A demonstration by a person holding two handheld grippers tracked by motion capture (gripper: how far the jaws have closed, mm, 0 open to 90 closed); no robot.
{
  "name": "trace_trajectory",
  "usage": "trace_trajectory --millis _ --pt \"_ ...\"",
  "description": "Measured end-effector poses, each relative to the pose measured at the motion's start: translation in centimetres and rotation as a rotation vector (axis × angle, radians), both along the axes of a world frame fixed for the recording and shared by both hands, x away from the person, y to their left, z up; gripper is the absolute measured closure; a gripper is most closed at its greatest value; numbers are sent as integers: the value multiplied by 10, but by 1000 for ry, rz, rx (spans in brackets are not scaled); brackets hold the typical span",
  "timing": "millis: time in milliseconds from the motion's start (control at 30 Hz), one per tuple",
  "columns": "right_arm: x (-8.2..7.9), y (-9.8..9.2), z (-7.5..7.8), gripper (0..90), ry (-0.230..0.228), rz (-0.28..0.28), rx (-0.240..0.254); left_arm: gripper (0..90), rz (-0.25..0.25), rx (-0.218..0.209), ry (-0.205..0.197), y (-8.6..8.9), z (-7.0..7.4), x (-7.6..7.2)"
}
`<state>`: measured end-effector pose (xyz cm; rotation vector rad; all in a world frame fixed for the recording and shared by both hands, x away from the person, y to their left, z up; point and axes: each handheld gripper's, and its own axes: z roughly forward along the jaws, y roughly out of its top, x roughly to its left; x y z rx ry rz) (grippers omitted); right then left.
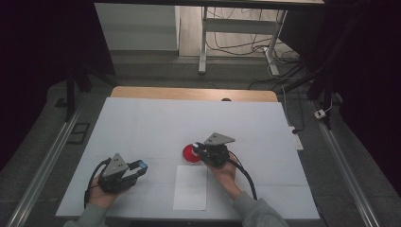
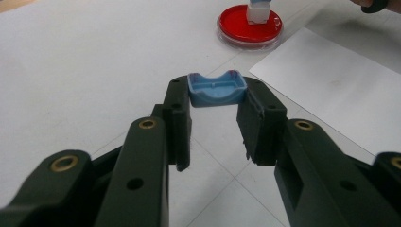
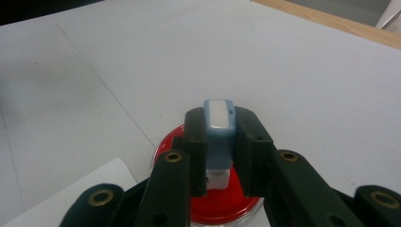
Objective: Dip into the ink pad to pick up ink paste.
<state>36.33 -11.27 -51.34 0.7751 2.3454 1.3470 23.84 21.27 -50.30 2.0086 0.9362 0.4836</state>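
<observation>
The left claw [image 2: 215,101] is pinching a small blue cap [image 2: 216,89] between its tips, hanging just above the white table [image 1: 142,127]. Well ahead of it and off to its right, the right claw [image 3: 218,142] is clamping a blue and white stamp [image 3: 219,137] upright, its white foot pressing down on the red pad in the round dish [image 3: 222,203] directly beneath. A white sheet of paper [image 1: 190,187] is lying just behind that claw, toward the person.

We see the dish [image 1: 191,153] on the table [image 1: 142,123], just behind the paper [image 1: 190,187]; our stamp [image 3: 219,137] stands in it, the cap [image 2: 216,89] well left.
</observation>
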Motion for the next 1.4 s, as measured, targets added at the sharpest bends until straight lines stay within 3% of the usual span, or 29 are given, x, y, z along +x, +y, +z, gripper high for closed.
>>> trace_trajectory --millis 700,1400 --pt "-1 2 -2 760 13 -3 -29 654 -4 -1 2 -2 0 0" --pt "-3 -2 8 758 -11 -7 25 654 1 -3 -1 0 0 0"
